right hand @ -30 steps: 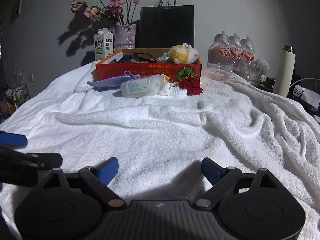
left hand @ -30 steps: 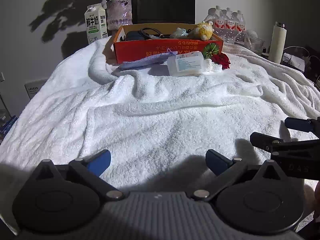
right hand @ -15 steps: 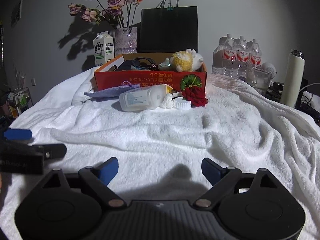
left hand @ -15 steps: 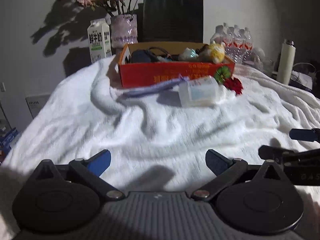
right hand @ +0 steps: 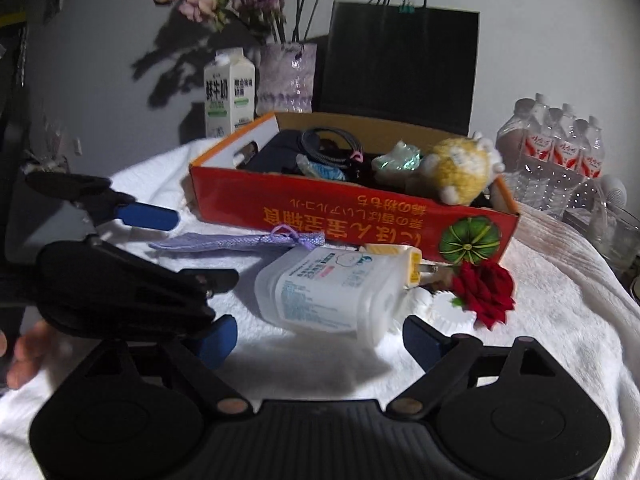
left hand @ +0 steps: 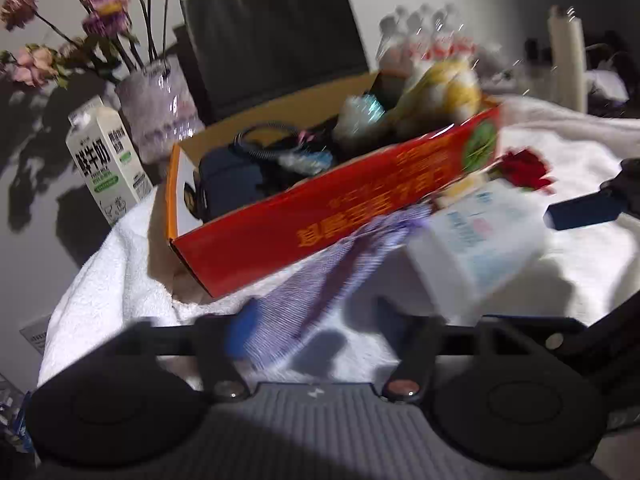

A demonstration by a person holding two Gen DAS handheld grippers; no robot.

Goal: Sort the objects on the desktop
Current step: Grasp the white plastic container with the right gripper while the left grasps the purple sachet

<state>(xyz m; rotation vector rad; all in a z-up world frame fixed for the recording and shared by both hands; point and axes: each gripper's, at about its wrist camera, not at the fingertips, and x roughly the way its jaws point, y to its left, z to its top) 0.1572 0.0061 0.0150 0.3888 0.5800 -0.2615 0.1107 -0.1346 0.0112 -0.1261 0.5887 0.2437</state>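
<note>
Both grippers released, nothing held. Right gripper point(right hand: 320, 336) straddles white plastic bottle point(right hand: 332, 292), lying just before red cardboard box point(right hand: 352, 216). Left gripper point(left hand: 324, 328) at lavender pouch point(left hand: 320, 276), box's front-left.

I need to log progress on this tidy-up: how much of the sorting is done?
Partly done: the red box already holds a yellow plush toy, a cable and a dark pouch. Nothing is in hand; the left gripper and the right gripper are open, close to the items. Left on the white towel: the white bottle, purple pouch, red rose and a small white cap.
</note>
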